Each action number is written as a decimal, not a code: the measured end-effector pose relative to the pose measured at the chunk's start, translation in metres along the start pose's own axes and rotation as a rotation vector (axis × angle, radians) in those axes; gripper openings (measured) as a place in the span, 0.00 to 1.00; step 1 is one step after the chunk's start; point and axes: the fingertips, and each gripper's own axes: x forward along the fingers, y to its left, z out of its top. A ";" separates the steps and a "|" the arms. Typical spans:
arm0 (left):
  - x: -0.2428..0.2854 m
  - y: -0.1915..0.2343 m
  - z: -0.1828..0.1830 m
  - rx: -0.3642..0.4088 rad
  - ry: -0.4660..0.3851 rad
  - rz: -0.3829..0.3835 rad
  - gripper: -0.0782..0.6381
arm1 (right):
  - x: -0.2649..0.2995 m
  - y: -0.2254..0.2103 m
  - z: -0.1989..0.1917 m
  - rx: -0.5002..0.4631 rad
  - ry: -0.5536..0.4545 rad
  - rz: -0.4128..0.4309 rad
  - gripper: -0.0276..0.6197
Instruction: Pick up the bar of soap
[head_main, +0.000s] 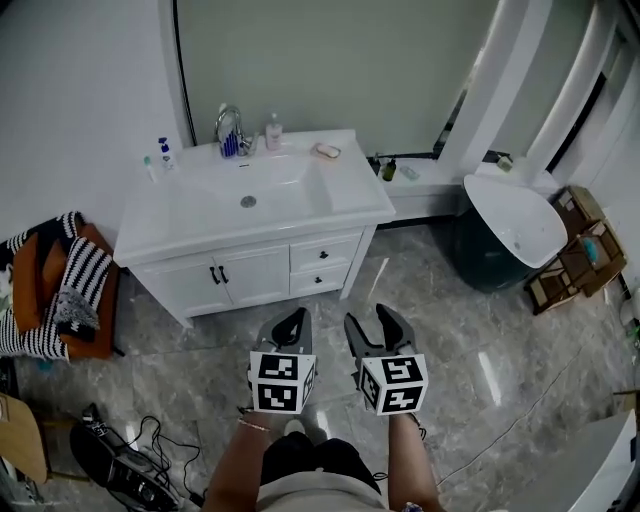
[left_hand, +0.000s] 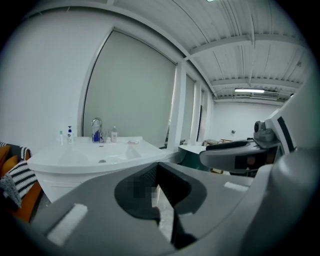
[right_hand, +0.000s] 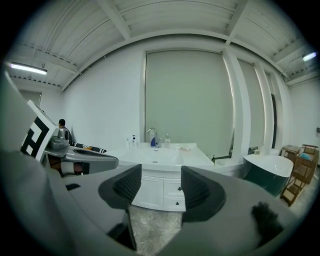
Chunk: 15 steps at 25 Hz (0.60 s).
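Observation:
The bar of soap (head_main: 327, 151) is a small pinkish block on the white vanity top (head_main: 355, 195), right of the basin. It shows small in the left gripper view (left_hand: 133, 142) and the right gripper view (right_hand: 183, 148). Both grippers hang over the grey marble floor in front of the vanity, well short of the soap. My left gripper (head_main: 296, 319) has its jaws together with nothing in them (left_hand: 156, 167). My right gripper (head_main: 370, 320) stands open and empty, the cabinet showing through its gap (right_hand: 161, 187).
A faucet (head_main: 231, 130) and small bottles (head_main: 273, 132) stand behind the basin. A white bathtub (head_main: 515, 220) with a wooden rack (head_main: 582, 250) is at the right. A striped cloth on an orange chair (head_main: 60, 290) is at the left, cables (head_main: 125, 462) near my feet.

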 end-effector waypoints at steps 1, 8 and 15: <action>0.002 0.005 0.001 -0.005 0.002 0.006 0.12 | 0.003 0.001 0.001 0.001 0.004 0.001 0.41; 0.019 0.024 0.015 -0.027 -0.006 0.012 0.12 | 0.023 -0.009 0.024 0.029 -0.041 0.018 0.41; 0.048 0.029 0.020 -0.032 -0.004 0.006 0.12 | 0.050 -0.031 0.024 0.031 -0.022 0.020 0.43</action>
